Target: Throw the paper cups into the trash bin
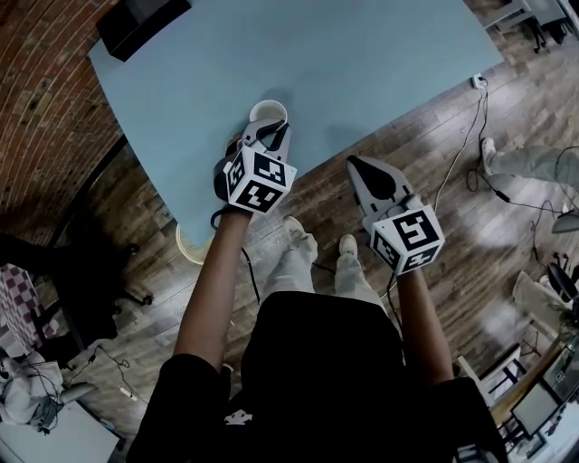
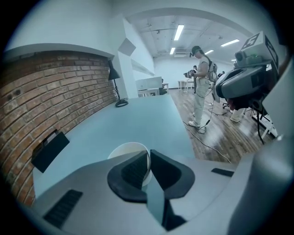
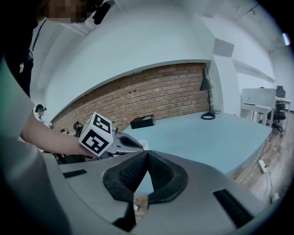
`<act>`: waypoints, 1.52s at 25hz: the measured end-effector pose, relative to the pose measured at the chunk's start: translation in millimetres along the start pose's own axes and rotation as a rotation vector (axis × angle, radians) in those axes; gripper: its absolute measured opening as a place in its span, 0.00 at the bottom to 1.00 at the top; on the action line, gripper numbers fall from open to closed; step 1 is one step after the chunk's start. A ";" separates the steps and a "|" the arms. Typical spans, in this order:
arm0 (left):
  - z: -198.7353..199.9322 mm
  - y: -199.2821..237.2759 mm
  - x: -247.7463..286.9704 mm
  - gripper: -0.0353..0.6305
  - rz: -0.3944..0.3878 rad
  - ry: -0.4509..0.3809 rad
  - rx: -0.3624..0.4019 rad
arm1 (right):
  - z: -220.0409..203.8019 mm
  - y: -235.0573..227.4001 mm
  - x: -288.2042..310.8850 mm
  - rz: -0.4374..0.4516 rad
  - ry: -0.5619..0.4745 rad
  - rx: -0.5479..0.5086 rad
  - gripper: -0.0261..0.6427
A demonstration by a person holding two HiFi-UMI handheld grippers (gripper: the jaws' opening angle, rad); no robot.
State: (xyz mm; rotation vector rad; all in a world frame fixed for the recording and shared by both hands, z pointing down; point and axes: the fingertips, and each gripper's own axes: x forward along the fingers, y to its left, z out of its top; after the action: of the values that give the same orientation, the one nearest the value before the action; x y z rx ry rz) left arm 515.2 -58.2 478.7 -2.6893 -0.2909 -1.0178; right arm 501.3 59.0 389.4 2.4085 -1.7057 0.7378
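A white paper cup stands upright near the front edge of the light blue table. My left gripper is shut on the cup's near rim, one pad inside the wall and one outside; the left gripper view shows the cup pinched between the pads of that gripper. My right gripper hangs over the wooden floor just off the table edge, shut with nothing in it, its pads together in its own view. A pale round bin sits on the floor under the table corner, partly behind my left arm.
A black box lies at the table's far left corner, and a black desk lamp stands at the far end by the brick wall. Cables trail over the floor to the right. A person stands beyond the table.
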 end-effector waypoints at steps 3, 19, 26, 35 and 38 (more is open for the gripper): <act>5.6 3.3 -5.7 0.10 0.014 -0.016 -0.005 | 1.4 0.9 -1.5 -0.001 0.002 -0.005 0.05; 34.3 -14.0 -37.7 0.10 0.070 -0.044 -0.005 | 12.6 -0.4 -25.3 0.047 -0.022 -0.027 0.05; 43.8 -31.2 -58.8 0.10 0.110 -0.048 -0.042 | 22.3 1.3 -40.7 0.096 -0.045 -0.052 0.05; 44.9 -68.4 -95.5 0.10 0.178 -0.070 -0.129 | 31.9 15.9 -66.6 0.175 -0.079 -0.094 0.05; 44.2 -82.2 -109.9 0.10 0.203 -0.088 -0.157 | 30.2 22.9 -78.4 0.196 -0.088 -0.109 0.05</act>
State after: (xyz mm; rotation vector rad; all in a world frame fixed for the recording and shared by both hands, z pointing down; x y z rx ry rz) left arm 439.4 22.5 386.4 -2.8365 0.0486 -0.8984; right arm 470.3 107.5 324.0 2.2561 -1.9821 0.5505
